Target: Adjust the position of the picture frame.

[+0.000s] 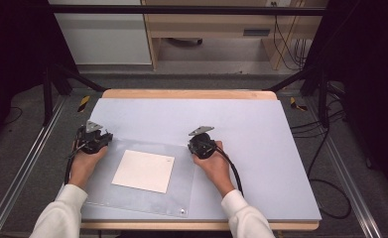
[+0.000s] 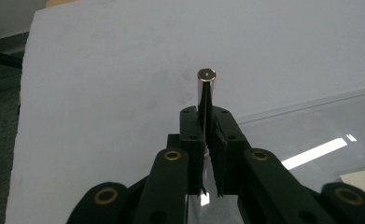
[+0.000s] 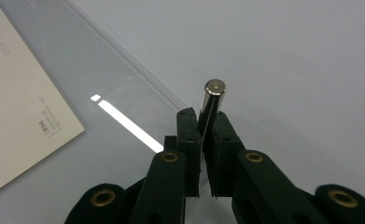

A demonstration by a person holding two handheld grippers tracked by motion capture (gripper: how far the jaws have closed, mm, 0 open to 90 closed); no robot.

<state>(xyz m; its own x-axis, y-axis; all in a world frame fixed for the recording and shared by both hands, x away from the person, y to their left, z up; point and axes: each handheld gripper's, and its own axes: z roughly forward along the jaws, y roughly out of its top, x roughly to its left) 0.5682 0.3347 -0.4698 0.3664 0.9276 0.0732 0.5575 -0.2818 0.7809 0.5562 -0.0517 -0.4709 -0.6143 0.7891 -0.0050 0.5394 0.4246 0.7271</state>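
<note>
Black left gripper (image 2: 207, 122) and black right gripper (image 3: 207, 122), each with gold rings. Shiny silver pin (image 2: 206, 84), another shiny silver pin (image 3: 213, 98). Pale blue table (image 1: 241, 119). Clear sheet (image 1: 147, 198). White paper (image 1: 144, 170), tiny grey print.

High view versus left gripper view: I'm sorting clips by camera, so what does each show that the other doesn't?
The high view alone takes in both hands, the right gripper, the whole white card and the floor around the table. The left gripper view alone makes out a shiny metal cylinder pinched upright between the left gripper jaws. Both show the clear plastic sheet on the pale table.
</note>
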